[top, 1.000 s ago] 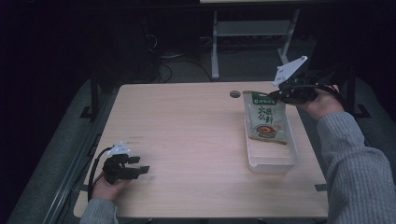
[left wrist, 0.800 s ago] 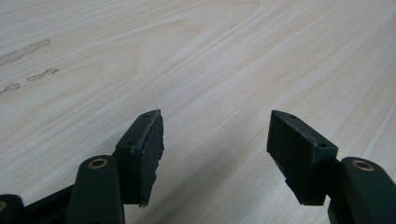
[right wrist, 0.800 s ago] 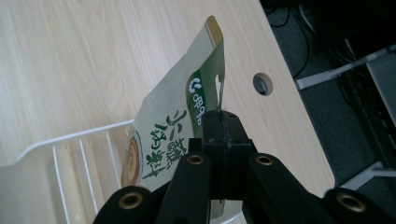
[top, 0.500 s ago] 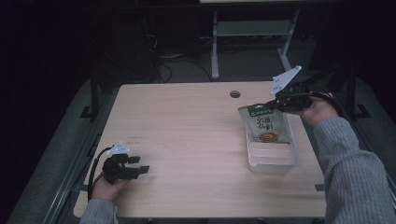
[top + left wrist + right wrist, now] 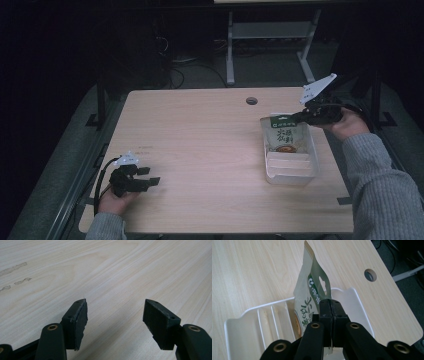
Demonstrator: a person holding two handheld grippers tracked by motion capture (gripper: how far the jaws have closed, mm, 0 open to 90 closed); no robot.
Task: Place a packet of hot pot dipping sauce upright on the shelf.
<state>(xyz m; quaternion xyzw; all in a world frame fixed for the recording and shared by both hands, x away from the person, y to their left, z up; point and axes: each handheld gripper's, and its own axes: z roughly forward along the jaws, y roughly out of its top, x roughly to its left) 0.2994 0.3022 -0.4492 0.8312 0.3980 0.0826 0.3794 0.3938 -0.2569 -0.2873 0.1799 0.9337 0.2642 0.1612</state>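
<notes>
Your right hand-held gripper (image 5: 300, 116) sits at the far right of the tabletop (image 5: 200, 150), jaws clamped together on the edge of a green-topped food pouch (image 5: 284, 135); in the right gripper view the same pouch (image 5: 312, 297) stands pinched between the pads, its hang-hole header uppermost. The pouch hangs tilted over and into the far end of a clear plastic tray (image 5: 292, 172), its lower part inside the tray's walls; whether its bottom edge rests on the tray floor cannot be told. The tray, seen as a white ribbed tray (image 5: 242, 325) in the right gripper view, lies flat near the right edge of the tabletop, with raised ribs across its near end. A round cable hole (image 5: 251, 100) lies in the tabletop just beyond the tray, toward the far edge. Your left hand-held gripper (image 5: 150, 176) rests at the near left corner, well apart from the tray; its jaws stand apart with nothing between them, bare wood grain showing under them in the left gripper view.
</notes>
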